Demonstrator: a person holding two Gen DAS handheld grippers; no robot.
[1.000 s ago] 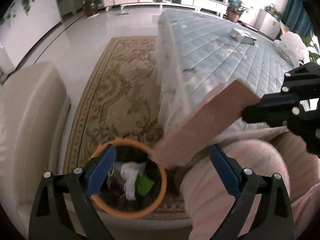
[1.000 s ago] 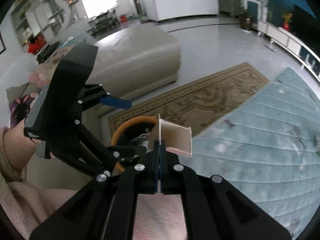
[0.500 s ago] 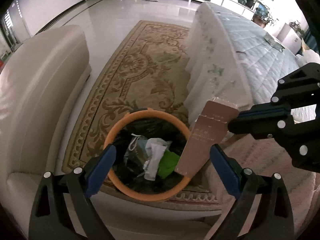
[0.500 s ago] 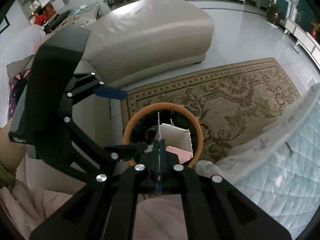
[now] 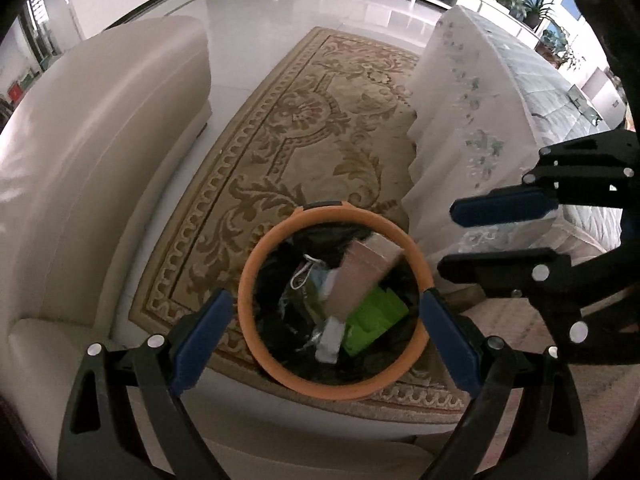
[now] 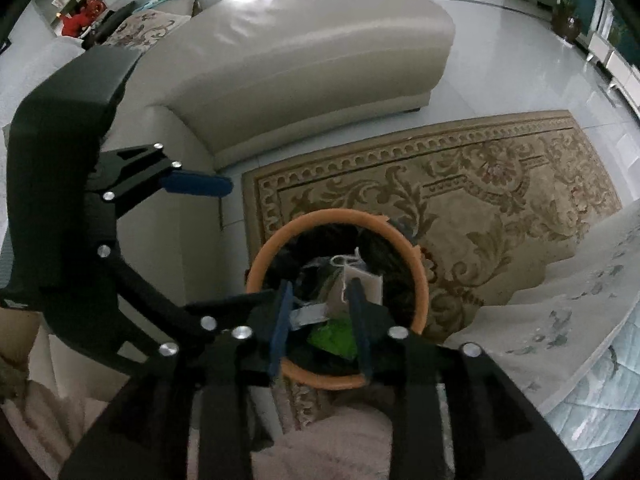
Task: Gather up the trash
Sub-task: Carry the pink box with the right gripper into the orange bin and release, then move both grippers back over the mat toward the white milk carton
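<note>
Right tongs (image 6: pixel 320 320): parted and empty, poised directly above the round orange-rimmed waste bin with a black liner (image 5: pixel 288 384).
Left tongs (image 5: pixel 324 328): spread wide with nothing between them, the bin's mouth framed between the two blue pads.
Flat brown cardboard box (image 5: pixel 360 276): free of both tongs, lying tilted inside the bin just below the right tongs, atop a bright green wrapper (image 5: pixel 374 320) and white paper scraps (image 5: pixel 330 340).
Progress: this piece judged delivered; more collecting is likely left.
Remaining trash: a small pale item (image 5: pixel 580 96) lies far beyond the right tongs on the quilted pale-blue desk cover (image 5: pixel 532 88); too small to identify.
Hidden: the bin's depth and lower contents are lost in the black liner; the desk's far end is cut off by the right tongs' frame.
Surroundings: patterned beige rug (image 5: pixel 304 128) beyond the bin, cream leather sofa (image 5: pixel 100 128) left of the left tongs.
</note>
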